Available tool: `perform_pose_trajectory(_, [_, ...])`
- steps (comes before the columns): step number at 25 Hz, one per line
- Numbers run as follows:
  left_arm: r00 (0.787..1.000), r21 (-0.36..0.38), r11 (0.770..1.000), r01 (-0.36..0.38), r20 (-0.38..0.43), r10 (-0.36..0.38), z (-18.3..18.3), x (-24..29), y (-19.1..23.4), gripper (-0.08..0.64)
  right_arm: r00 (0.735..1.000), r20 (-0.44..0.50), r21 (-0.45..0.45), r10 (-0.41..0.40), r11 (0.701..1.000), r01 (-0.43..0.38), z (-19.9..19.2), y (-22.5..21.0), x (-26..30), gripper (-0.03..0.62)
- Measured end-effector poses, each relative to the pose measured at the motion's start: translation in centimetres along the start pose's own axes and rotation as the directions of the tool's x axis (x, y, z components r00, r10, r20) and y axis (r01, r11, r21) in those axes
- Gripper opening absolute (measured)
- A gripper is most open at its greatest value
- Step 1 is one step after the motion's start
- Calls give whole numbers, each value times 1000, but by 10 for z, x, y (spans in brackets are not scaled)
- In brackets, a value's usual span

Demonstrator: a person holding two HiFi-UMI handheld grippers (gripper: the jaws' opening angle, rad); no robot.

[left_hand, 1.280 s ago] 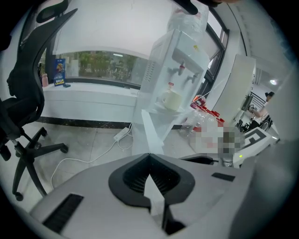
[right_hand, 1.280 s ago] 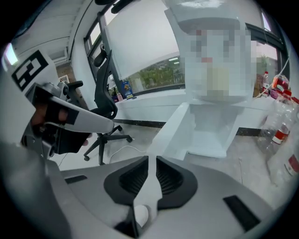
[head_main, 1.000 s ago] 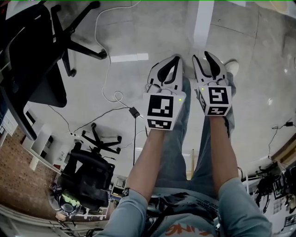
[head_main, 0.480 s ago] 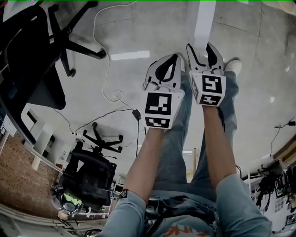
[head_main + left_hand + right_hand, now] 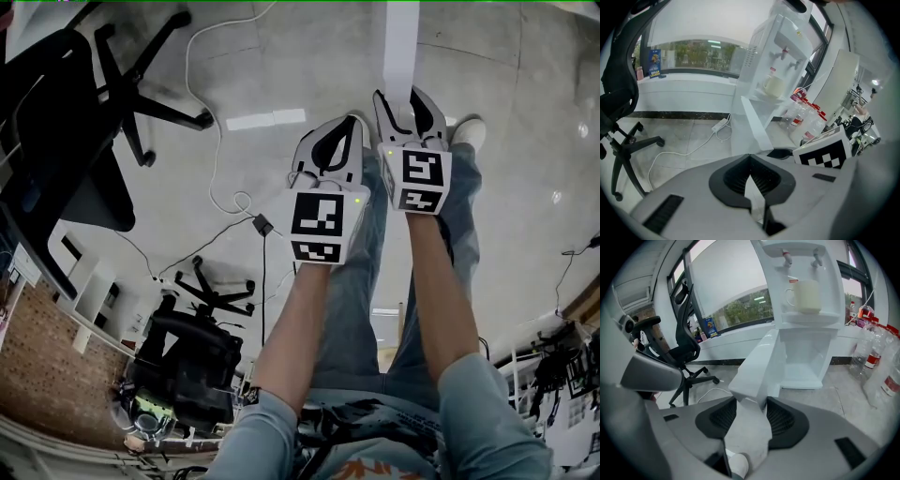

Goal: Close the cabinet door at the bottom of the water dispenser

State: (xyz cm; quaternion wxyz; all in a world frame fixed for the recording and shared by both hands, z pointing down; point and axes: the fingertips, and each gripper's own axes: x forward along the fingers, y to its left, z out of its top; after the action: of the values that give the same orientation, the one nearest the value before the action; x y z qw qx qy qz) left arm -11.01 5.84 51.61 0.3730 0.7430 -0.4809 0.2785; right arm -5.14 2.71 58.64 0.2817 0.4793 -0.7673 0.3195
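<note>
right fingers (image 5: 787, 420): wide, closing | cabinet door (image 5: 759, 366) edge between, seemingly ungripped | left fingers (image 5: 736, 178): together, empty

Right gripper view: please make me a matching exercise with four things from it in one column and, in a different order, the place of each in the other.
Things
1. mug
2. plastic bottles
3. office chair
4. cabinet door

Places
A. on the floor, right of the water dispenser
B. on the shelf under the taps
C. at the left, in front of the window
D. swung open at the bottom of the dispenser

Pairs: 1-B, 2-A, 3-C, 4-D
</note>
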Motion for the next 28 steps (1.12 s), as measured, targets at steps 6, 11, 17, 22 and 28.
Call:
perform_pose_trajectory(6, [1000,18,1000,21,-12,-20,1,11,-18,20,1000,-4,-1,-9,1000,9,-5,-19,-6,210])
perform_pose_trajectory(11, [999,30,999,35,-17,-35,5,20,-37,20,1000,-11,-6,-10,1000,10,-6,-37,-13,208])
perform_pose_trajectory(17, [998,46,997,55,-28,-54,8,30,-59,20,999,-21,-11,-28,1000,27,-6,-63,-21,206])
perform_pose_trajectory(22, [997,53,996,68,-41,-66,9,38,-79,20,999,-19,-16,-38,999,37,-3,-85,-27,207])
perform_pose_trajectory(28, [996,57,995,80,-46,-78,14,49,-98,20,998,-31,-30,-58,998,57,3,-117,-32,207])
